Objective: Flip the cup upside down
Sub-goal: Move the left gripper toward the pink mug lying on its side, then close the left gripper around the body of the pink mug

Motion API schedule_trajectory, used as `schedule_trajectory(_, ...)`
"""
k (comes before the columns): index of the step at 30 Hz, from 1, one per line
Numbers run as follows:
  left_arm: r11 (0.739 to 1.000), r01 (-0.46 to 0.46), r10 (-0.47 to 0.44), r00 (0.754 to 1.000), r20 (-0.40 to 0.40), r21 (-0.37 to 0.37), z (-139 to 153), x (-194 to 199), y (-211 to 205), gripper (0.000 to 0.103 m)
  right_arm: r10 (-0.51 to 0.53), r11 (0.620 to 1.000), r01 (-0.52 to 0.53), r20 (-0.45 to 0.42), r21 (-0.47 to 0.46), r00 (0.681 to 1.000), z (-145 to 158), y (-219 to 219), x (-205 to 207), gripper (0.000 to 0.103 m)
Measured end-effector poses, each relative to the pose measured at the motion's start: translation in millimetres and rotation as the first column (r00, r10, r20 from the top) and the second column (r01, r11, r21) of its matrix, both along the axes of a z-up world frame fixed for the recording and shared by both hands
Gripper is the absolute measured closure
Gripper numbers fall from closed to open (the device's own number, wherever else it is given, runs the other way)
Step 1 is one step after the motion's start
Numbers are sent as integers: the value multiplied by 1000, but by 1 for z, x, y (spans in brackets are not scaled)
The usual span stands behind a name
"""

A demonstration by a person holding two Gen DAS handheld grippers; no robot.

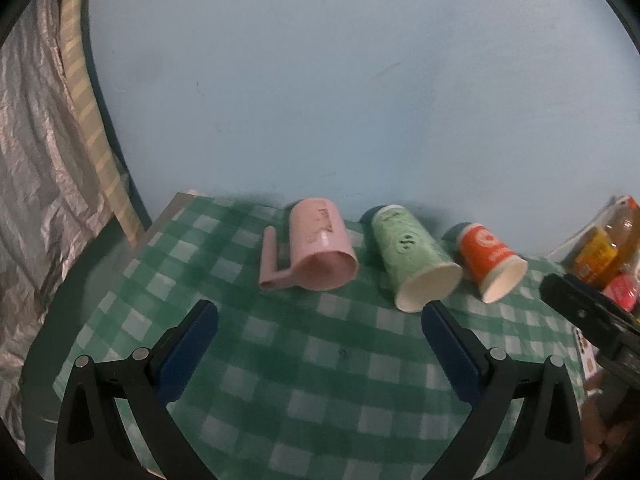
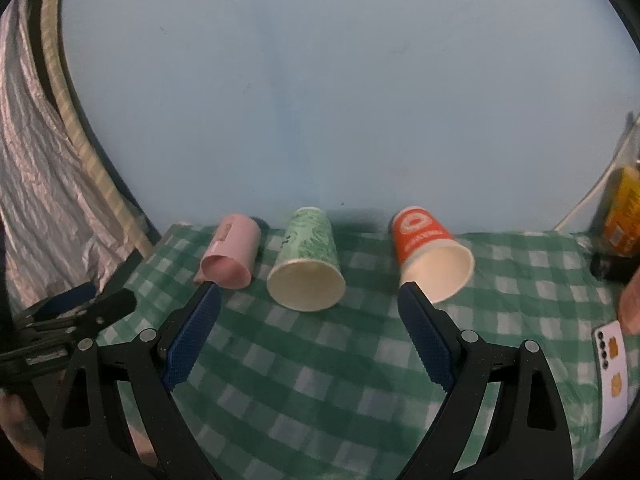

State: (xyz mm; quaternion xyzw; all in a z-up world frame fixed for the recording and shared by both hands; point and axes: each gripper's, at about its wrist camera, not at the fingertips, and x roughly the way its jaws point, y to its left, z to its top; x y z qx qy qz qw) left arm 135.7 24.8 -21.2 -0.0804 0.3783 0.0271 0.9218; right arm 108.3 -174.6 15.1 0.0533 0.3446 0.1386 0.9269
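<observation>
Three cups lie on their sides on the green checked tablecloth (image 1: 320,380), mouths toward me. A pink mug (image 1: 318,250) with a handle lies left, a green paper cup (image 1: 416,258) in the middle, an orange paper cup (image 1: 490,260) right. They also show in the right wrist view: pink mug (image 2: 230,254), green cup (image 2: 306,268), orange cup (image 2: 432,256). My left gripper (image 1: 320,320) is open and empty, short of the pink mug and green cup. My right gripper (image 2: 308,300) is open and empty, just short of the green cup.
A light blue wall stands right behind the cups. Bottles and a red can (image 1: 604,256) stand at the right edge. A phone (image 2: 614,376) lies at the right. A silver curtain (image 1: 36,160) hangs left. The other gripper shows at each view's side.
</observation>
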Motion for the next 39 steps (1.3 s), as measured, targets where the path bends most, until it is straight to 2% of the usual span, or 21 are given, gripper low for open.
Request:
schedule_trajectory(6,1000,-24,25,989,-147,5,-20,61,4,0,34,996,-26,-99,80,995,-1,11,48,14)
schedule_trajectory(10,999,-39,41,974,-223,15,-33,99,4,0,83,993,-68,-171,92,982,-7,25,81,14)
schedule_trajectory(14,998,-54,56,970,-238,16,-42,120,7,0,152,982,-119,-239,146,959,-14,38,110,14)
schedule_trajectory(17,999,-48,46,959,-281,-2,-53,137,9,1,179,975,-130,-291,183,940,-21,43,131,14)
schedule_trajectory(20,998,-60,60,960,-275,9,-58,148,10,1,204,964,-129,-338,231,919,-28,44,147,14)
schedule_trajectory(24,999,-52,51,951,-304,6,-70,167,9,1,192,967,-109,-373,232,908,-39,44,156,14)
schedule_trajectory(28,998,-45,54,932,-358,34,-85,181,4,1,184,968,-99,-382,231,906,-46,44,159,14)
schedule_trajectory(29,999,-40,49,931,-361,31,-87,185,5,2,179,969,-95,-384,228,906,-48,43,159,14)
schedule_trajectory(31,999,-35,41,923,-383,22,-94,191,5,12,177,969,-94,-383,227,906,-52,43,158,14)
schedule_trajectory(36,999,-31,16,900,-436,-28,-109,202,9,28,186,971,-110,-388,211,903,-55,42,158,14)
schedule_trajectory(39,999,-24,10,900,-436,-28,-111,205,9,28,177,972,-99,-384,214,906,-56,38,160,14)
